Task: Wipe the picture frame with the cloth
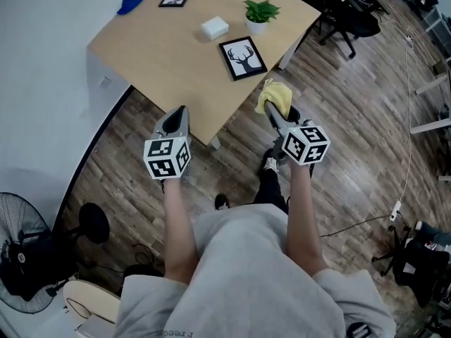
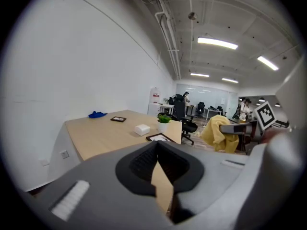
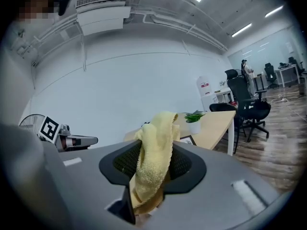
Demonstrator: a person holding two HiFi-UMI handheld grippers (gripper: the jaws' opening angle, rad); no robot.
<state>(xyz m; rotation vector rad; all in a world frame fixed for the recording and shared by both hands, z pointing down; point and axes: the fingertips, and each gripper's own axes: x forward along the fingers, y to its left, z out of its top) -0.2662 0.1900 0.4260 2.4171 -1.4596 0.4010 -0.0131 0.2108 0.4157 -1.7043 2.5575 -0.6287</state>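
Note:
A black picture frame with a deer print (image 1: 243, 58) lies flat near the front right corner of the light wooden table (image 1: 155, 62); it shows small in the left gripper view (image 2: 160, 137). My right gripper (image 1: 271, 113) hangs just off the table's front edge, shut on a yellow cloth (image 1: 276, 96) that bunches up between its jaws (image 3: 156, 147). My left gripper (image 1: 181, 111) is over the table's front edge, left of the frame, shut with nothing in it (image 2: 157, 164).
On the table stand a small potted plant (image 1: 260, 14), a white box (image 1: 215, 27), a second small frame (image 1: 174, 0) and a blue cloth (image 1: 132, 3). Black office chairs (image 1: 349, 13) are at the right, a fan (image 1: 21, 248) at the lower left.

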